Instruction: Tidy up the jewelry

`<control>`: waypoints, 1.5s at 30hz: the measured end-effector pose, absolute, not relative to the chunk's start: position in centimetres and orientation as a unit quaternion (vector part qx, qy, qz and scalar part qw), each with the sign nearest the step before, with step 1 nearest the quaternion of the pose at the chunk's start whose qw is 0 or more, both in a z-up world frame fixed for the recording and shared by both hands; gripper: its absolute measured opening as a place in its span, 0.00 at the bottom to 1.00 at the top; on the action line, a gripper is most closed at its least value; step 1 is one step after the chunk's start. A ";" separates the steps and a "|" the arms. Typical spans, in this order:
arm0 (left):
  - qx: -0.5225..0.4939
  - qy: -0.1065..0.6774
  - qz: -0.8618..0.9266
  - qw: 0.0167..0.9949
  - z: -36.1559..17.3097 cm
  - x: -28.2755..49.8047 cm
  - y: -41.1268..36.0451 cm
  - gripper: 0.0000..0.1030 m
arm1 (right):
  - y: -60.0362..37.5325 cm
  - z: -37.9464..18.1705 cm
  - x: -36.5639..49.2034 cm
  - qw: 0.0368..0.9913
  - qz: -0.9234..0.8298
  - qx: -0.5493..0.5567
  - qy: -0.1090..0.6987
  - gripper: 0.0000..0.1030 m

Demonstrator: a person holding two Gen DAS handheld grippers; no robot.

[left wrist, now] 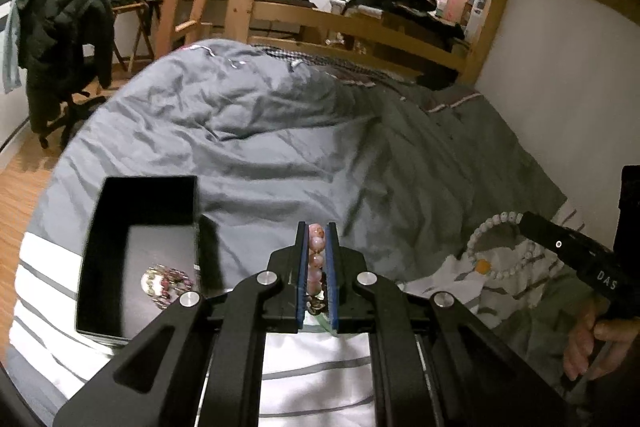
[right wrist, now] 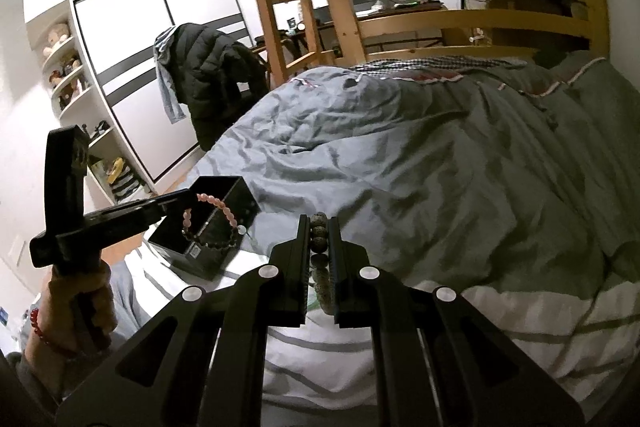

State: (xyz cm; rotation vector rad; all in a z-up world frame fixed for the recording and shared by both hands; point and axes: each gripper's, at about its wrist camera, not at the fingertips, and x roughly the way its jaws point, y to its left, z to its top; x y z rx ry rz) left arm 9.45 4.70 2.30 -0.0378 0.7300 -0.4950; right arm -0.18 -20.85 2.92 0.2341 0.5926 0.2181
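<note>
The left tool is clamped nearly shut on a pink bead bracelet, the beads stacked in a line between its blue pads. From the right wrist view that same bracelet hangs as a loop off the left tool's tip, dangling in front of the black box. A hand with a red bead string at the wrist grips the left tool's handle at eight o'clock.

The right tool is pinched just as tight on a bracelet of pale, speckled beads, squeezed between its dark fingers. In the left wrist view those pale beads loop out from the right tool at three o'clock, above the striped part of the bedding, with an orange bead low on the loop. Another hand holds that tool at four o'clock.

The open black box sits on the grey bed cover at nine o'clock of the left tool, and something shiny and multicoloured lies in its near corner; what it is exactly cannot be made out.
</note>
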 end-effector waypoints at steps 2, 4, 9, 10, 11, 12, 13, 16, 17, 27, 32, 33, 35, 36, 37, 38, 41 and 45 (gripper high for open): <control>-0.019 0.350 -0.228 0.908 2.6 9.6 5.7 0.08 | -19.9 3.2 0.3 0.944 0.112 0.111 0.291 0.09; -0.022 0.349 -0.220 0.911 2.8 9.8 6.6 0.08 | -18.8 3.5 0.9 0.943 0.120 0.105 0.291 0.09; -0.022 0.347 -0.199 0.916 3.0 10.1 8.7 0.08 | -15.7 3.8 2.5 0.941 0.140 0.093 0.295 0.09; -0.023 0.347 -0.195 0.917 3.1 10.2 9.0 0.08 | -15.2 3.8 2.8 0.940 0.144 0.091 0.296 0.09; -0.023 0.346 -0.191 0.918 3.1 10.2 9.4 0.08 | -14.6 3.9 3.1 0.939 0.148 0.088 0.298 0.09; -0.020 0.345 -0.183 0.920 3.2 10.3 9.8 0.08 | -14.0 4.0 3.4 0.938 0.152 0.084 0.299 0.09; -0.016 0.344 -0.177 0.922 3.3 10.3 10.1 0.08 | -13.2 4.0 3.9 0.937 0.157 0.079 0.301 0.09; -0.010 0.342 -0.163 0.926 3.2 10.6 11.0 0.08 | -11.3 4.0 5.0 0.935 0.168 0.068 0.306 0.09; -0.008 0.343 -0.156 0.926 3.1 10.7 11.3 0.08 | -10.7 3.9 5.5 0.933 0.172 0.067 0.308 0.09; -0.039 0.364 -0.125 0.922 1.8 12.1 15.0 0.08 | -4.7 3.1 9.0 0.918 0.212 0.060 0.330 0.09; -0.059 0.384 -0.114 0.914 0.6 13.0 16.4 0.08 | -2.1 2.4 10.9 0.909 0.230 0.064 0.343 0.09; -0.058 0.387 -0.112 0.914 0.5 13.1 16.4 0.08 | -1.7 2.2 11.3 0.907 0.231 0.067 0.347 0.09; -0.050 0.391 -0.107 0.913 0.2 13.3 16.4 0.08 | -1.0 1.5 12.3 0.900 0.237 0.076 0.358 0.09; -0.049 0.395 -0.107 0.911 0.0 13.3 16.3 0.08 | -0.6 1.3 12.6 0.898 0.237 0.079 0.363 0.09; -0.050 0.399 -0.106 0.909 -0.2 13.5 16.3 0.08 | -0.3 1.0 12.9 0.895 0.240 0.082 0.367 0.09; -0.050 0.404 -0.104 0.908 -0.4 13.6 16.4 0.08 | -0.1 0.8 13.2 0.893 0.241 0.085 0.371 0.09; -0.058 0.414 -0.094 0.903 -0.9 13.8 16.9 0.08 | 0.8 -0.1 14.0 0.887 0.242 0.083 0.384 0.09; -0.073 0.416 -0.078 0.903 -1.0 13.8 17.8 0.08 | 1.3 -1.2 14.7 0.883 0.241 0.080 0.396 0.09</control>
